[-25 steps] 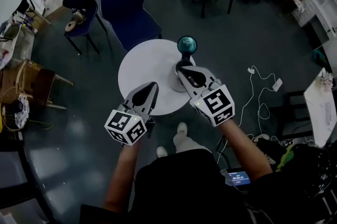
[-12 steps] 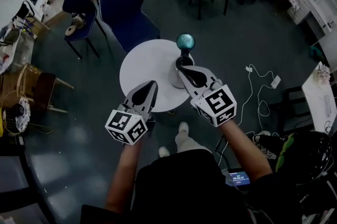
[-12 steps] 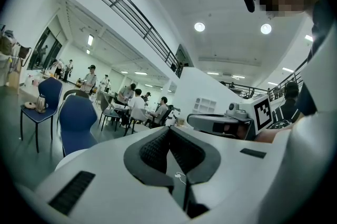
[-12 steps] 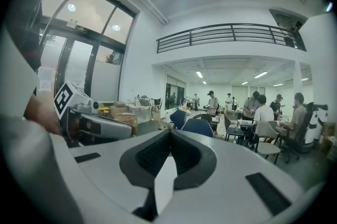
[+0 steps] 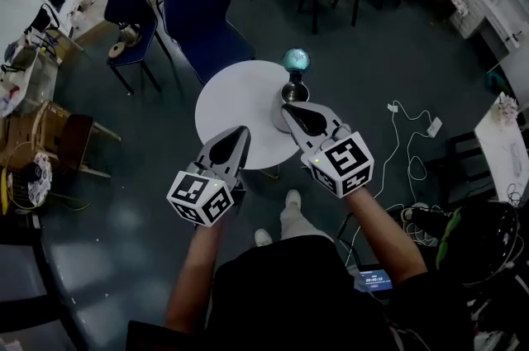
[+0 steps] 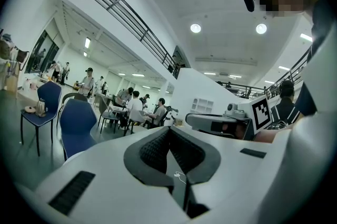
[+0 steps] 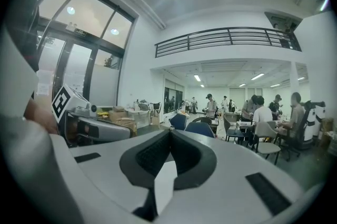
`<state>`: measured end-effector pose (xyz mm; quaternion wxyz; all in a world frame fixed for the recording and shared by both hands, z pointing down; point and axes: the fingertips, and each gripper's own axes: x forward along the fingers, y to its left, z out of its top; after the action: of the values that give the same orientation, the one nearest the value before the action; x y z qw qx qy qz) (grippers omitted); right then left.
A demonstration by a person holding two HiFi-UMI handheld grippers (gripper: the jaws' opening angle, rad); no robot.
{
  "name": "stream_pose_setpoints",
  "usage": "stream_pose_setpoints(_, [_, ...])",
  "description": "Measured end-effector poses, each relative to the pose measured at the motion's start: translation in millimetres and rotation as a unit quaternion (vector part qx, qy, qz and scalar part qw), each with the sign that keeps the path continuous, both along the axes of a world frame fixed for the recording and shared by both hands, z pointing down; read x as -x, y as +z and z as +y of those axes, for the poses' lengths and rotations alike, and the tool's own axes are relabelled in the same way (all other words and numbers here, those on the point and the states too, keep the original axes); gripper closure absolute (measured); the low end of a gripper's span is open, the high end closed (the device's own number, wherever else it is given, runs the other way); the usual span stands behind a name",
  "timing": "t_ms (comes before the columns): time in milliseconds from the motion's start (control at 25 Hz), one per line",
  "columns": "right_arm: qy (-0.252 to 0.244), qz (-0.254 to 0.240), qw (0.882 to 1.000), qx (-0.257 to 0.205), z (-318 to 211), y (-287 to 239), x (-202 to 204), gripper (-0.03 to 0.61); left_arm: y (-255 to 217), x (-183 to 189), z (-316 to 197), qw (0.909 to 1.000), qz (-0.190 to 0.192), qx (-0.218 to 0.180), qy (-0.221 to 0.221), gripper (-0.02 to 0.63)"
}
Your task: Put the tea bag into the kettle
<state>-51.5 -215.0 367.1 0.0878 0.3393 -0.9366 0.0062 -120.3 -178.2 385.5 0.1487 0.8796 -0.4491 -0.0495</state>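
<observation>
Your left hand-held gripper [image 5: 238, 133] and right hand-held gripper [image 5: 290, 110] are closed, empty, near the kettle [image 5: 290, 93] on the bench [image 5: 231, 97]; the tea bag shows nowhere, so progress is unclear.

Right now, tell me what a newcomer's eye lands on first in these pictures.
Two grippers with black-and-white marker cubes fill the middle of the head view: the left gripper and the right gripper, both with jaws closed, held over the near side of a round white table. On the table's right side stands a metal kettle with a teal round part at its far edge. A large blue chair stands behind the table.
</observation>
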Motion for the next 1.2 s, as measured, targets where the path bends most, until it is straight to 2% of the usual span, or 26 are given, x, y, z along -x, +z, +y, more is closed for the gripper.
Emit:
stream_pose_setpoints(600, [0.018,0.008,1.000,-0.017,74,-8,28,0.560,-2,28,73,0.9998,0.004,-0.005,0.021,0.598])
stream_pose_setpoints(1000, [0.031,0.009,0.999,-0.015,104,-11,31,0.560,-11,40,98,0.9996,-0.001,-0.017,0.024,0.598])
stream_pose_setpoints(1200, [0.033,0.008,0.999,-0.013,111,-10,26,0.560,-11,32,101,0.9994,-0.001,-0.015,0.031,0.598])
